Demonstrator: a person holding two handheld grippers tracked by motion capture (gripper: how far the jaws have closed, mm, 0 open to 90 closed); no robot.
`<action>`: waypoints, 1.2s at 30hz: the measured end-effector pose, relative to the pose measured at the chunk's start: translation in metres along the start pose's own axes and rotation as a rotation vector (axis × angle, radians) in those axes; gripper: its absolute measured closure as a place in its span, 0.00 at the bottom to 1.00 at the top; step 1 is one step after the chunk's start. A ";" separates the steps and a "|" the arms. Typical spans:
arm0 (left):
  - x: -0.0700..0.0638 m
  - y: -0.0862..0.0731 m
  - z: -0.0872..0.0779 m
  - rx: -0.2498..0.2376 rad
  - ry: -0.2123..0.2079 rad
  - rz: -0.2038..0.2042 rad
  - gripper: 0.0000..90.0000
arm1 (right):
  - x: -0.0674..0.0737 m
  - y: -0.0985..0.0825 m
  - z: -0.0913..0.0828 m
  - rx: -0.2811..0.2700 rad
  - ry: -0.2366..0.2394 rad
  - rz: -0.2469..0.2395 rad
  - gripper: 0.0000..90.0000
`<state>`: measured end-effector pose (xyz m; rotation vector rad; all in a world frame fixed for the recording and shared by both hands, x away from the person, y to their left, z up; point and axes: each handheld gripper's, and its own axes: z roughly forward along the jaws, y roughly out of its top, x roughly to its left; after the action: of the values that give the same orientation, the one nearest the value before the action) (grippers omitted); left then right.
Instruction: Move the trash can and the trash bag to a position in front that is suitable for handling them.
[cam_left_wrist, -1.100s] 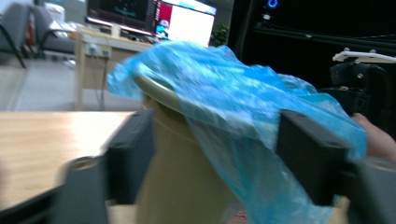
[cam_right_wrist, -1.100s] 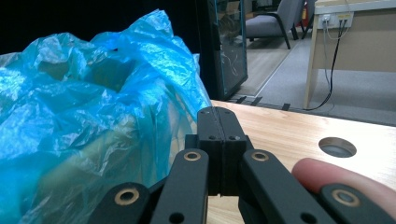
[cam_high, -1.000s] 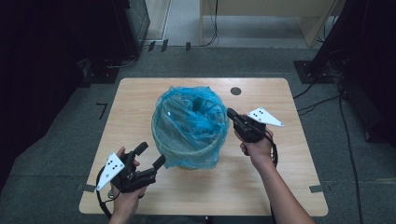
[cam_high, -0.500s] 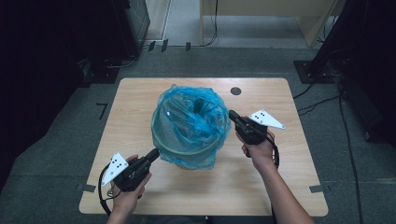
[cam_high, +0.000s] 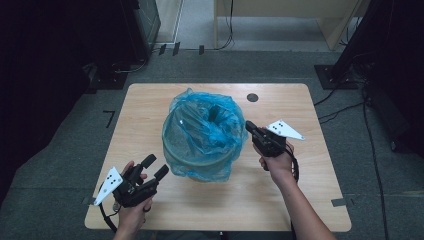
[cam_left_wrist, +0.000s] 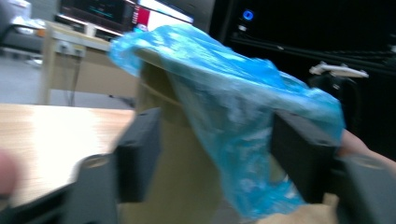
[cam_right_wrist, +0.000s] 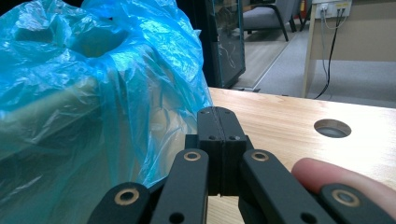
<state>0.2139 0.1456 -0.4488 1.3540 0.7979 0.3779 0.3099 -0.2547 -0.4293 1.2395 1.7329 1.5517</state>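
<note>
A light wooden table (cam_high: 150, 107) fills mid-frame; at its centre stands a round bin lined with crinkled blue plastic bag (cam_high: 202, 135). The left gripper (cam_high: 154, 167), lower left, gapes wide, empty, aimed at the bag's hanging skirt. The right gripper (cam_high: 248, 126), jaws pressed together, empty, sits just beside the bag.

Even overhead light falls on the desk (cam_high: 150, 107) while the room around it lies in deep shadow. The left gripper view is smeared with motion blur; the bag (cam_right_wrist: 70, 93) glints sharply in the right.
</note>
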 end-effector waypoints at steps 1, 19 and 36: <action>-0.001 -0.001 0.004 0.021 0.000 0.019 0.21 | 0.001 0.000 0.000 0.001 0.003 0.000 1.00; 0.042 -0.048 0.038 0.604 0.309 -0.042 1.00 | -0.005 -0.026 0.023 0.184 -0.075 0.026 1.00; 0.013 -0.014 0.005 0.050 0.016 0.009 0.31 | -0.012 -0.044 0.008 0.206 -0.073 0.042 1.00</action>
<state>0.2241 0.1476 -0.4665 1.4034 0.8195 0.3789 0.3092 -0.2584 -0.4755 1.4221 1.8663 1.3595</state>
